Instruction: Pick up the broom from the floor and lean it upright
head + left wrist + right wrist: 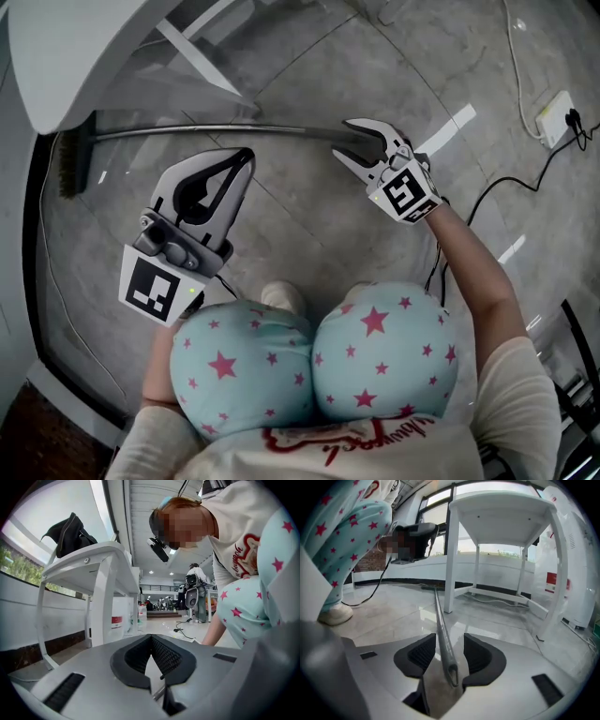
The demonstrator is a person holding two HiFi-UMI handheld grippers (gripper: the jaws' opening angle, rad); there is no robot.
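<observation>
The broom lies flat on the grey floor: its dark brush head is at the left under the table edge. Its thin grey handle runs right to my right gripper. That gripper is open, low to the floor, with the handle's end lying between its two pads; neither pad presses on it. My left gripper is shut and holds nothing, hanging nearer to me over bare floor, short of the handle. In the left gripper view its jaws meet at the tip.
A white table stands over the brush end, its legs just beyond the handle. A black bag lies on top of it. A power strip and a black cable lie at the right. My knees and shoe are close below.
</observation>
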